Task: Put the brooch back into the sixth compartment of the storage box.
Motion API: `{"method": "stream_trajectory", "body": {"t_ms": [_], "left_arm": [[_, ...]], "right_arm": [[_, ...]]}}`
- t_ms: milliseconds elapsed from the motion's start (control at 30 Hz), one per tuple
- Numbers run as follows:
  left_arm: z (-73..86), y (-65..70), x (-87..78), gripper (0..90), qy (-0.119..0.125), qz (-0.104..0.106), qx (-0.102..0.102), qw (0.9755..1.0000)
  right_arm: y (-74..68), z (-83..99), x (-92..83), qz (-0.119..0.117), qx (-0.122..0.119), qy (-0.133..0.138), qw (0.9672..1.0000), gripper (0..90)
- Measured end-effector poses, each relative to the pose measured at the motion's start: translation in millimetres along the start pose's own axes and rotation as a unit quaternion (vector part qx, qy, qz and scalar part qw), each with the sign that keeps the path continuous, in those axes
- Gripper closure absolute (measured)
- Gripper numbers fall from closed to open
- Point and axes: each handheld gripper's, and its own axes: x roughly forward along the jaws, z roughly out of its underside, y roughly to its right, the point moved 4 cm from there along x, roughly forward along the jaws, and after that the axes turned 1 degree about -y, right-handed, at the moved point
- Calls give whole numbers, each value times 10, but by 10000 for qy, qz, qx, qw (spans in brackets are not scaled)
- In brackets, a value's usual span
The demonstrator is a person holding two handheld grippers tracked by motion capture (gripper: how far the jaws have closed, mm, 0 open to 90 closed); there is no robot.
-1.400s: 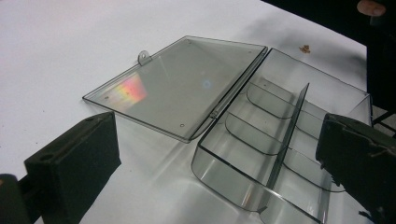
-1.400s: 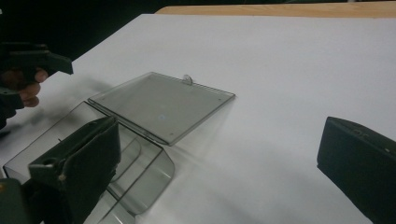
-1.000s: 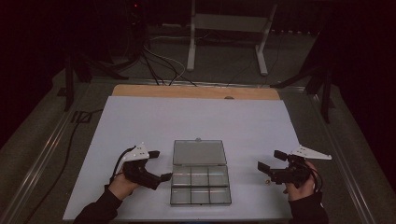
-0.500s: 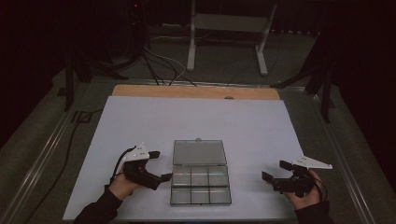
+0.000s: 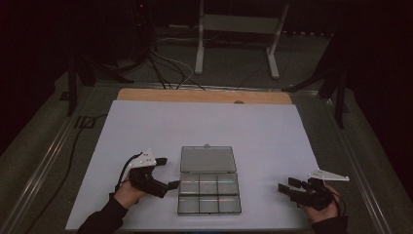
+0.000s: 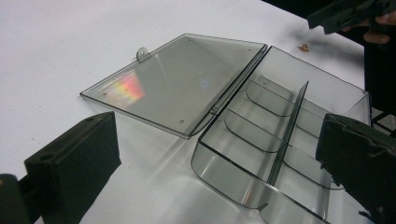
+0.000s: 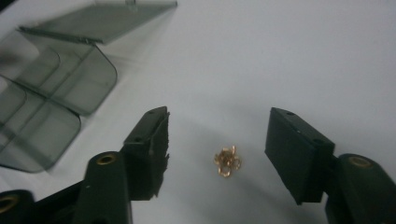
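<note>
Right hand-held gripper (image 7: 217, 154): low over white tabletop (image 5: 253, 131) at 4 o'clock, jaws half apart and just been closing, one small gold trinket (image 7: 227, 161) lying between them, pads not touching it; possibly a tangle of rings, too blurred to tell. Left hand-held gripper (image 6: 219, 158): at 8 o'clock, jaws wide, straddling near corner of one clear box (image 5: 209, 192), gripping nothing. Six compartments, one lid (image 5: 207, 159) flat open toward 12 o'clock.

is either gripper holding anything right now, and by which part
Nothing is held. The right gripper has just been closing around a small gold trinket without touching it. The left gripper straddles the box corner, pads apart.
</note>
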Motion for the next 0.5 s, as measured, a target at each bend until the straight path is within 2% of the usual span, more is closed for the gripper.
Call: {"method": "stream_trajectory", "body": {"t_ms": [133, 300, 500], "left_arm": [[4, -1, 5, 14, -5, 9, -8, 10000], [3, -4, 2, 14, -1, 17, -15, 10000], [5, -11, 1, 14, -2, 23, -28, 10000]], "right_arm": [[-7, 16, 33, 62, -98, -140, 9998, 510], [-38, 27, 93, 409, -523, -366, 9971, 562], [-52, 33, 152, 601, -679, -550, 9944, 633]]}}
